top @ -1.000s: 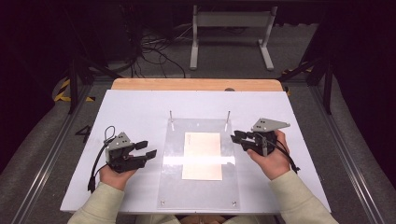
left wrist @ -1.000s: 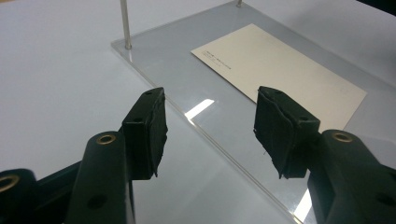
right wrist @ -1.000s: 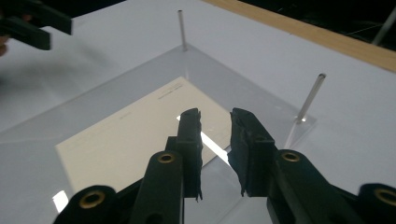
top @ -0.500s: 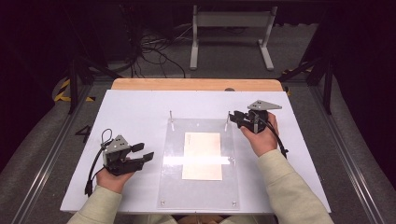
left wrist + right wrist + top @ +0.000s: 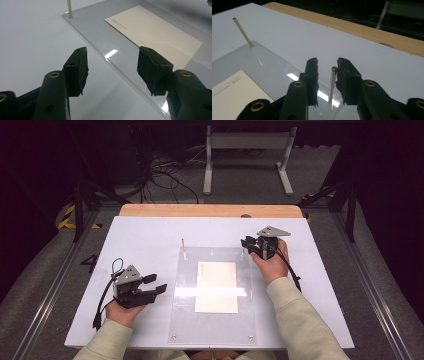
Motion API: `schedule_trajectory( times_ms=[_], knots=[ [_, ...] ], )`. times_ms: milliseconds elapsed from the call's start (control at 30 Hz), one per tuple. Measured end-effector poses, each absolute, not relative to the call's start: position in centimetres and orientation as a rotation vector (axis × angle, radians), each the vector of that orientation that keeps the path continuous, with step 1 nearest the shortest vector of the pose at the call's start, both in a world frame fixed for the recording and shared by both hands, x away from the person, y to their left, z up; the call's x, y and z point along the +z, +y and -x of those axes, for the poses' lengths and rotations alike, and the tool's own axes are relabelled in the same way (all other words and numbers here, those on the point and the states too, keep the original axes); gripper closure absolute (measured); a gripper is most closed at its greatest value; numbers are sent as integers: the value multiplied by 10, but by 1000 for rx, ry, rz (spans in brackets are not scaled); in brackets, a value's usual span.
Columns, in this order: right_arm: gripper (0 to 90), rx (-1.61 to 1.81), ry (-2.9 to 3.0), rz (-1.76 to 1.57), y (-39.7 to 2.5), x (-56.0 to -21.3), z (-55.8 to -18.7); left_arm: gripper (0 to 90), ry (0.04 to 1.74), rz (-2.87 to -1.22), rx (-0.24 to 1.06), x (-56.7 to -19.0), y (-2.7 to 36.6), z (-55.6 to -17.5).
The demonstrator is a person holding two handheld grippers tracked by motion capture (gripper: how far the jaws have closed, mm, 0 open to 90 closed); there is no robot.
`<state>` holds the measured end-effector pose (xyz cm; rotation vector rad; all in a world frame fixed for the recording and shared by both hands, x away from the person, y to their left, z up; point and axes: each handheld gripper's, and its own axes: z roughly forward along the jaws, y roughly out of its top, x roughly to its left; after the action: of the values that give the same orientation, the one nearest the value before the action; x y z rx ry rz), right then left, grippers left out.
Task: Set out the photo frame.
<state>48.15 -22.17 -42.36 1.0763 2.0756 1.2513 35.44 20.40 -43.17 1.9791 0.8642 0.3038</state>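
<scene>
A clear acrylic plate (image 5: pixel 215 325) lies mid-table with a cream card (image 5: pixel 216 286) on it. Two thin metal pins stand at its far corners: the left pin (image 5: pixel 183 245) and the right pin (image 5: pixel 243 251). My right gripper (image 5: pixel 248 244) is at the right pin. In the right gripper view its jaws (image 5: pixel 327 75) stand narrowly apart around the pin (image 5: pixel 332 83), which is close to the right-hand jaw. My left gripper (image 5: pixel 157 283) is open beside the plate's left edge. Seen from the left gripper view (image 5: pixel 112 70), it holds nothing, and the card (image 5: pixel 155 35) lies beyond it.
The white tabletop (image 5: pixel 150 240) has bare room left and right of the plate. A wooden strip (image 5: pixel 210 210) runs along its far edge. Beyond the table are cables and a metal stand (image 5: pixel 247 155) on the dark floor. Cables trail from both grippers.
My right gripper has moved away from me along the plate's right side to the far right pin. The left gripper has stayed almost still.
</scene>
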Motion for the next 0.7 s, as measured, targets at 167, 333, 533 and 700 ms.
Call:
schedule_trajectory(
  times_ms=[167,333,533,700],
  knots=[
    [782,1207,2072,-1059,-218,-428,-486,421,853,-1985,303,-432,202,-355],
    [852,1224,2054,-1109,-221,-431,-488,425,850,-1991,294,-433,201,-356],
    [857,1212,2029,-1146,-218,-432,-487,425,838,-1992,293,-433,200,-354],
    [858,1204,2024,-1161,-217,-432,-490,425,838,-1992,285,-433,199,-353]
  ],
)
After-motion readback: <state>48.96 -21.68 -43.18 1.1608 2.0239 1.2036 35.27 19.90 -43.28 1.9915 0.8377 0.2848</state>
